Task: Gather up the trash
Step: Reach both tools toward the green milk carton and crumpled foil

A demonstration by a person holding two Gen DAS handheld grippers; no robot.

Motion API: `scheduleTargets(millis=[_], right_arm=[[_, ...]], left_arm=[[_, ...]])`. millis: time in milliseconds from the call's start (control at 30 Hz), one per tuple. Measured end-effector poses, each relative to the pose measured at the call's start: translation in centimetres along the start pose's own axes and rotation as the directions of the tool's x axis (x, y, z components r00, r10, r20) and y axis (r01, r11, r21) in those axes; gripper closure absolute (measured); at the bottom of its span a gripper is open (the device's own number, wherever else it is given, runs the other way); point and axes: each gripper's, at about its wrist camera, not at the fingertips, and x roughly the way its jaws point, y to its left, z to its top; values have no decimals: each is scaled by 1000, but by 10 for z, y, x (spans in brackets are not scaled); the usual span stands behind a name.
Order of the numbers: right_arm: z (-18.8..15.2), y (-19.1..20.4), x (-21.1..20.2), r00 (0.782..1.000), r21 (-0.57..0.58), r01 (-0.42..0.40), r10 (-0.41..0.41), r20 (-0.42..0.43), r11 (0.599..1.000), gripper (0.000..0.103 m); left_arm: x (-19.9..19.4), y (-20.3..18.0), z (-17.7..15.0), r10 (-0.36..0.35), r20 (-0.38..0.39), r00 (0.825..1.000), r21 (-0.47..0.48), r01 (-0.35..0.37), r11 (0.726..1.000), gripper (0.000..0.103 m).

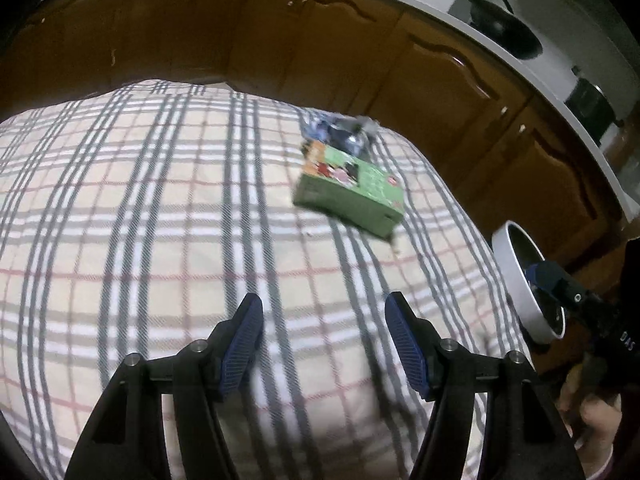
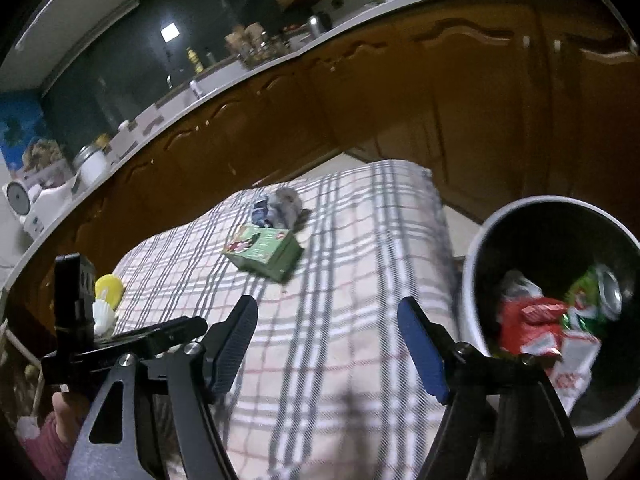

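Note:
A green carton [image 1: 352, 192] [image 2: 264, 254] lies on the plaid tablecloth [image 1: 160, 208] [image 2: 360, 240], with a crumpled bluish-grey wrapper [image 1: 344, 130] [image 2: 280, 206] just behind it. My left gripper [image 1: 324, 320] hovers open over the cloth, well short of the carton, nothing between its fingers. My right gripper [image 2: 328, 320] is also open and empty, nearer the table's right side. A white-rimmed bin [image 2: 560, 300] [image 1: 528, 284] stands off the right edge; it holds a green can [image 2: 600, 292] and red and white packaging [image 2: 536, 328].
Brown cabinet doors [image 1: 280, 40] under a pale countertop [image 2: 224, 84] run behind the table. A dark pan [image 1: 504, 28] sits on the counter. Yellow and white objects [image 2: 106, 296] lie at the table's left edge. A hand [image 1: 592, 412] holds the other gripper's handle.

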Motion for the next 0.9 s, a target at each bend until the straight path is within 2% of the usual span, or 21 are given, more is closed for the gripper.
scheduleTargets(millis=[233, 300, 333, 433, 533, 633, 767, 867, 900], right_arm=[[26, 7, 44, 997, 29, -69, 70, -37, 997, 30], [37, 6, 62, 997, 44, -64, 66, -43, 997, 45], [42, 7, 72, 997, 44, -47, 49, -51, 998, 65], [57, 7, 102, 996, 35, -11, 14, -84, 999, 84], [67, 11, 135, 992, -1, 11, -11, -125, 1000, 86], [66, 18, 160, 980, -24, -18, 13, -199, 1000, 87], [47, 43, 157, 954, -43, -139, 122, -275, 989, 88], [34, 63, 141, 916, -42, -280, 254, -310, 959, 88], [32, 67, 135, 916, -58, -294, 265, -300, 954, 88]], left_arm=[[8, 10, 12, 1, 2, 1000, -13, -1, 1000, 39], [10, 14, 11, 3, -4, 1000, -17, -3, 1000, 39], [10, 16, 10, 3, -7, 1000, -20, -3, 1000, 39], [10, 22, 8, 8, -18, 1000, -33, -9, 999, 39], [10, 29, 7, 13, -26, 1000, -45, -14, 999, 39], [7, 34, 8, 15, -24, 1000, -50, -16, 999, 39], [2, 41, 10, 6, -15, 1000, -64, -7, 998, 36], [-1, 49, 11, 0, -8, 1000, -91, 0, 996, 35], [-2, 51, 12, -6, -5, 1000, -103, 5, 995, 34]])
